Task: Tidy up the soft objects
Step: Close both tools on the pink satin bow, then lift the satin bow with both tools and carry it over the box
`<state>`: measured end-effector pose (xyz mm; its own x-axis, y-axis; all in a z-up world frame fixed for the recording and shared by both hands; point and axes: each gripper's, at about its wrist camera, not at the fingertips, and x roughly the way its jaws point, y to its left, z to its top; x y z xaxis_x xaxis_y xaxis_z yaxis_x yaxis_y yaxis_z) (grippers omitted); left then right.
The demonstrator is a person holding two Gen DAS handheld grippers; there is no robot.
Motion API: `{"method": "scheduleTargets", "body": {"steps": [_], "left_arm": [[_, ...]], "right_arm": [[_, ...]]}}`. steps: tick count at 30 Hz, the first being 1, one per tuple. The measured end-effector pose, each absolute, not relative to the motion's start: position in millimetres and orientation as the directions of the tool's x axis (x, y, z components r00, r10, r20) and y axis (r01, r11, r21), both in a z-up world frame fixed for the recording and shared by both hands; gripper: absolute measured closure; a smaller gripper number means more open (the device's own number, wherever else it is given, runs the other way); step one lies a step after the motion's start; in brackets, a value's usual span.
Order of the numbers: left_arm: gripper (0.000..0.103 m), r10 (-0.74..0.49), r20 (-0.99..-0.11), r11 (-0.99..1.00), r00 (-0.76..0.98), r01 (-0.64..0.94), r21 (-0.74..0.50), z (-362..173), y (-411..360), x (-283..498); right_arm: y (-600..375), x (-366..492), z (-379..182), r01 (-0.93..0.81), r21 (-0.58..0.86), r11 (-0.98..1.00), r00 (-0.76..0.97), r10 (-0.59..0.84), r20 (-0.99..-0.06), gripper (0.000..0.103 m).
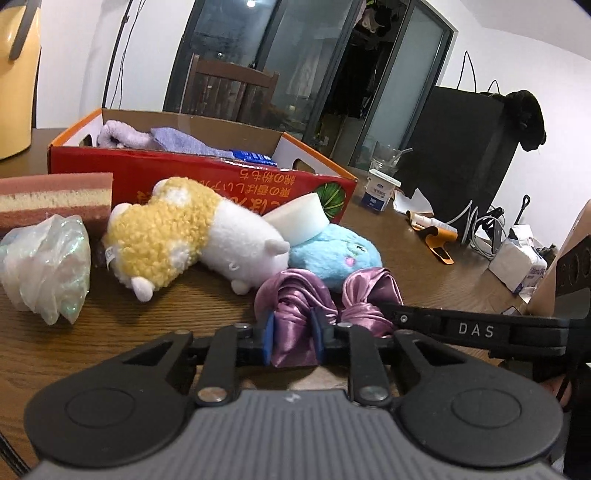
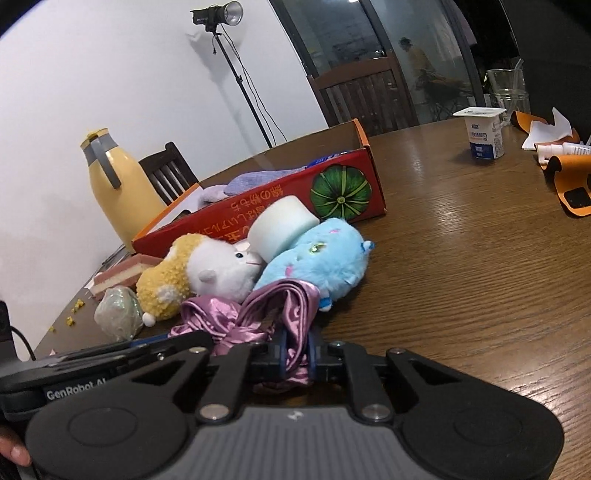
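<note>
Satin scrunchie (image 1: 295, 314) is clamped by both grippers, left (image 1: 294, 338) and right (image 2: 297, 352), jaws clenched on it. Box (image 1: 207, 173) holds some cloths (image 1: 177, 138); plushes (image 1: 184, 229), sponges (image 1: 55, 199) wait on worktop (image 1: 110, 332).

A: Room light is dim and warm; the studio lamp (image 2: 218, 14) points away, and the wooden table (image 2: 461, 236) shows soft glare streaks.

B: Both views bow hard at the edges, with dark corners. Nearest gripper housing looks slightly soft.
</note>
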<state>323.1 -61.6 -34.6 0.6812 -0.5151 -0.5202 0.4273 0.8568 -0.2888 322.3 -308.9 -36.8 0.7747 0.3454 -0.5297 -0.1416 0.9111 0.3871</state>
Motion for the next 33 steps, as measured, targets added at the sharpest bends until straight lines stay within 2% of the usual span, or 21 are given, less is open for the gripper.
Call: {"method": "scheduleTargets", "body": {"steps": [8,21,28,33], "left_arm": [[0.087,-0.454,-0.466,0.891,0.760,0.405,-0.207,-10,-51,243],[0.087,-0.423,-0.378,0.906,0.824,0.369,-0.210,32,-19,136],[0.087,-0.431,-0.327,0.901,0.841,0.382,-0.207,48,-14,130],[0.087,-0.460,-0.293,0.882,0.838,0.394,-0.258,63,-2,170]], "right_arm": [[-296,268,-19,-0.210,0.389,0.897,0.778,0.394,-0.489,0.095],[-265,167,24,-0.347,0.297,0.890,0.798,0.446,-0.405,0.095],[-257,156,45,-0.369,0.260,0.892,0.818,0.445,-0.365,0.095],[-250,187,59,-0.390,0.248,0.887,0.817,0.458,-0.350,0.095]]}}
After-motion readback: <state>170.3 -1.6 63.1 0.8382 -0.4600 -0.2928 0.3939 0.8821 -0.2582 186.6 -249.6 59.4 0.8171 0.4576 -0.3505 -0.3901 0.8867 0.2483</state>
